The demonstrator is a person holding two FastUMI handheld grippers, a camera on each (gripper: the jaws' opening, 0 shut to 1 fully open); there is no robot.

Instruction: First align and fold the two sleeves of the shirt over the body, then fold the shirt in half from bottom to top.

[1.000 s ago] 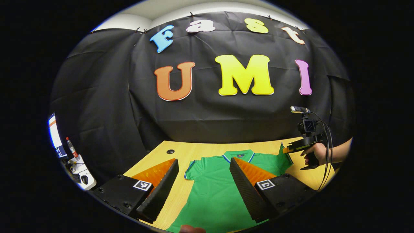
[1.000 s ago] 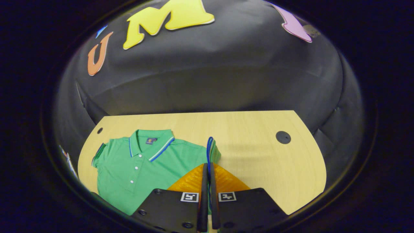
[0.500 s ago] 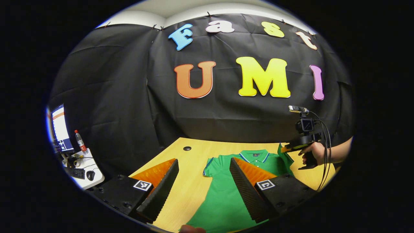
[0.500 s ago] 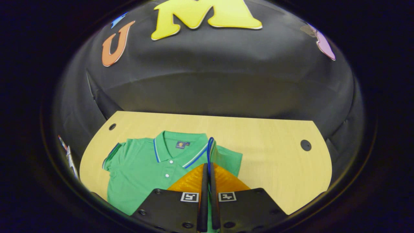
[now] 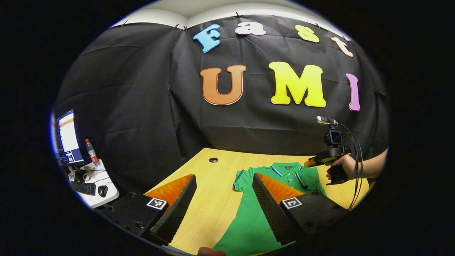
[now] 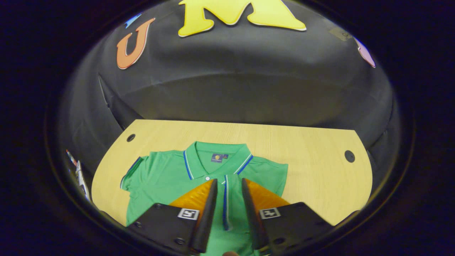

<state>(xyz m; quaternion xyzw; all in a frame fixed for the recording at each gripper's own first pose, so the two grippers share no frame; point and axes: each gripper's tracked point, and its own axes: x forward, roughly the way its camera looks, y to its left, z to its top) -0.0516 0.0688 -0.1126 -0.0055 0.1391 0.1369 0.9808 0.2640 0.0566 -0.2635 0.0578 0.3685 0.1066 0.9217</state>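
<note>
A green polo shirt [image 6: 167,174] with blue-striped collar lies front up on the wooden table [image 6: 302,149]. Its right sleeve is folded over the chest, and the blue-trimmed cuff [image 6: 224,202] lies flat between the fingers of my right gripper [image 6: 229,180], which stands open just above it. The left sleeve [image 6: 133,174] lies spread out to the side. My left gripper [image 5: 224,176] is wide open above the table's near left part, holding nothing, with the shirt [image 5: 249,217] under its right finger. Farther off, a hand [image 5: 341,167] holds the right gripper [image 5: 311,162] over the shirt's far side.
The table has a round cable hole near each back corner [image 6: 131,137] [image 6: 349,155]. Black cloth walls close in behind and to the left. A white side desk [image 5: 92,185] at the far left carries a monitor [image 5: 67,137], a bottle [image 5: 91,151], a keyboard and a mouse.
My right gripper carried the pinched sleeve leftward over the shirt's body, then opened and let the cuff drop. My left gripper stayed open while its view swung left.
</note>
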